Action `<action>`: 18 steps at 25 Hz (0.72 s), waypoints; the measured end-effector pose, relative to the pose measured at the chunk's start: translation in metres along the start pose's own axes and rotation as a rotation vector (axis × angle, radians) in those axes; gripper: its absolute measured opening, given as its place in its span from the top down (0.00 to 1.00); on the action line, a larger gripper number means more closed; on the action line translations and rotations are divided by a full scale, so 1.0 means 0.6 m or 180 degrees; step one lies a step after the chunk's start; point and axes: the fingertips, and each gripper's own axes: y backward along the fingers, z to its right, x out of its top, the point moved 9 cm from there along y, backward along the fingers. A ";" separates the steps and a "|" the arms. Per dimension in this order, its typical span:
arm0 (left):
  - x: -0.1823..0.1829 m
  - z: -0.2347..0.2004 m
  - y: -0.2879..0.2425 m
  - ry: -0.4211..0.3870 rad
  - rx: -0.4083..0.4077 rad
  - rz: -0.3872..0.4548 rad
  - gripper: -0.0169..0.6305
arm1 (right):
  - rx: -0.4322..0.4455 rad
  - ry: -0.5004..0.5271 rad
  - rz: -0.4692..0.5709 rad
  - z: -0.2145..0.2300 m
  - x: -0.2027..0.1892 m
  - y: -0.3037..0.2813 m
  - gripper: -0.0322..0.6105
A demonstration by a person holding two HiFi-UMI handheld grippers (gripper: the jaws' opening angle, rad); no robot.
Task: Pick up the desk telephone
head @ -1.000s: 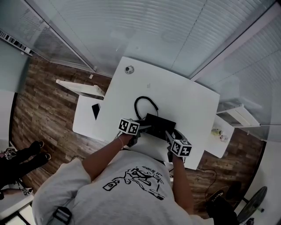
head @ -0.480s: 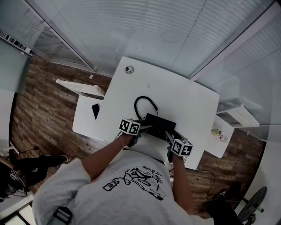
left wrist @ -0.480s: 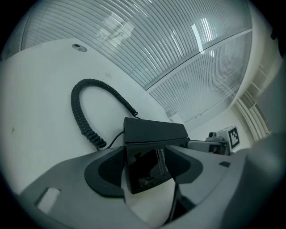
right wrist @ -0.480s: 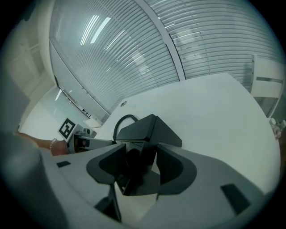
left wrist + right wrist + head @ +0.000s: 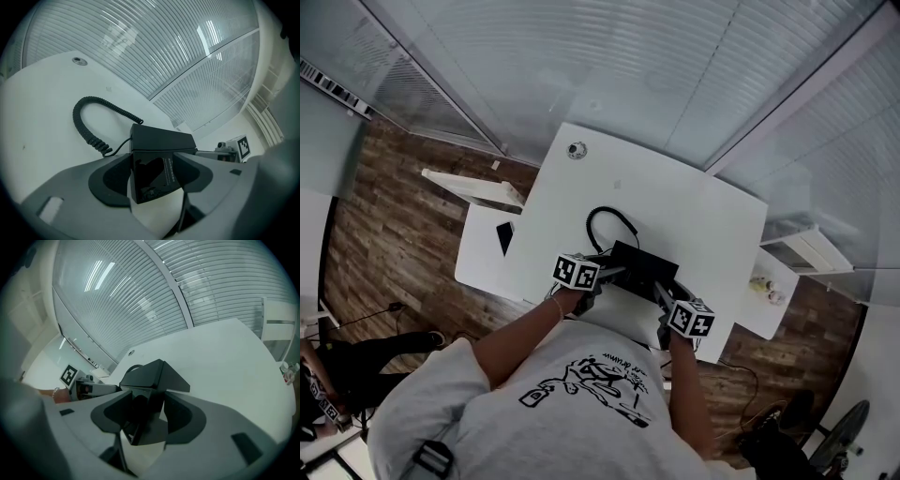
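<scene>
Where the white table (image 5: 675, 202) nears the person, the desk telephone (image 5: 643, 262) lies between both tongs; the left tongs (image 5: 606, 274) are clamped on its left end, the right tongs (image 5: 662, 292) on its right end. Its coiled cord (image 5: 75, 117) loops toward the far side.

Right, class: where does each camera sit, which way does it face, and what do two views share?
Head view: on the head, facing steeply down at the white table; forearms, shirt show.
Left gripper view: on the left gripper, facing along jaws gripping the desk telephone.
Right gripper view: on the right gripper, likewise.
Shared: that telephone.
</scene>
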 end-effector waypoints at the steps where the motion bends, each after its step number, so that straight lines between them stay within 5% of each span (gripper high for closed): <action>1: 0.001 0.005 0.003 0.0002 0.0005 0.0016 0.55 | 0.0009 -0.0004 0.0018 -0.002 0.002 0.004 0.63; 18: 0.047 0.086 0.065 -0.0162 0.0122 0.0201 0.55 | 0.0173 0.0033 0.0295 -0.046 0.057 0.070 0.63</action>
